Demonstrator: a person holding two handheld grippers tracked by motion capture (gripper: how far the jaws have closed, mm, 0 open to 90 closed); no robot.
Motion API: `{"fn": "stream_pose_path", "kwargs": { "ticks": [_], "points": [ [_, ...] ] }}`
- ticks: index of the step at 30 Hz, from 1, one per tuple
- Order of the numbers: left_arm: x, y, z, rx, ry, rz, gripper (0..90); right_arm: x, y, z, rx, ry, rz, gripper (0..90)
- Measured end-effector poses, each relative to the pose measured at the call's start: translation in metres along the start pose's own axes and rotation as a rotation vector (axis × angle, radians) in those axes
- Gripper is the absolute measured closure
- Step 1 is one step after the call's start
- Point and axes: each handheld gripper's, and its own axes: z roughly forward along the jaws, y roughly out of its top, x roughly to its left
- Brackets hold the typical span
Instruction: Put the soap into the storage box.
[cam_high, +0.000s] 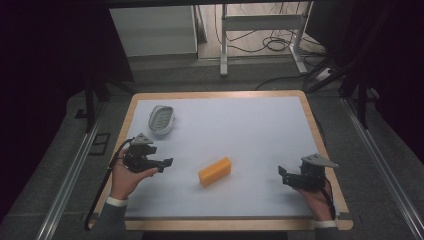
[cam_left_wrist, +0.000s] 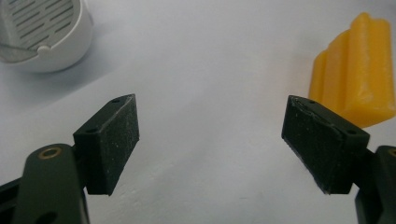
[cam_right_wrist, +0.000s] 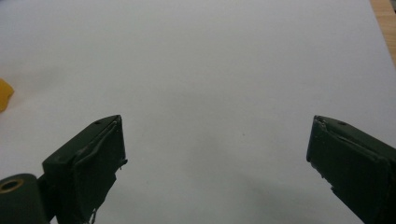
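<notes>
Left gripper (cam_high: 161, 164) held low over white desk (cam_high: 250, 130), fingers (cam_left_wrist: 108, 144) spread wide, nothing between them. Right gripper (cam_high: 283, 174) likewise: fingers (cam_right_wrist: 88, 163) apart, bare desk surface ahead.

Yellow soap bar (cam_high: 215, 171) lying flat on desk between the two grippers, nearer the left one. In left gripper view: bar (cam_left_wrist: 356, 70) ahead of and just outside the right-hand finger, not touching it. Ribbed top, long axis running away from fingers. In right gripper view: only a yellow corner (cam_right_wrist: 4, 94) at far left, well beyond the left-hand finger.

White slotted soap dish (cam_high: 162, 119) farther away than left fingers; in left gripper view (cam_left_wrist: 39, 32) up and outside the left-hand finger.

Judged step: approach with left gripper to pick bar.

For a good grasp:
- Swing fingers sideways until bar sits centred between them.
- Turn wrist to close across short width, not length.
- Lower until pads reach mid-height of side faces, tips just clear of desk.
- Close gently; soap probably slick, likely to squirt out under an off-centre pinch.
- Keep right gripper clear.
</notes>
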Motion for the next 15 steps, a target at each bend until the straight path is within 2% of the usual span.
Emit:
{"fn": "stream_pose_path", "kwargs": {
  "ticks": [4,9,12,15],
  "points": [
    [-0.007,0.009,-0.004,-0.005,-0.024,0.024,19.1,-0.001,0.002,-0.005,-0.017,-0.012,0.001,4.7],
    [-0.015,0.020,-0.007,0.003,-0.032,0.056,18.2,-0.001,0.002,-0.006,-0.021,-0.028,0.003,4.7],
    [-0.021,0.026,-0.010,-0.020,-0.016,0.067,18.5,0.000,0.000,-0.007,-0.010,-0.037,-0.007,5.3],
    [-0.026,0.032,-0.010,-0.027,-0.020,0.078,18.5,0.000,0.000,-0.009,-0.013,-0.041,-0.010,5.6]
  ]
}}
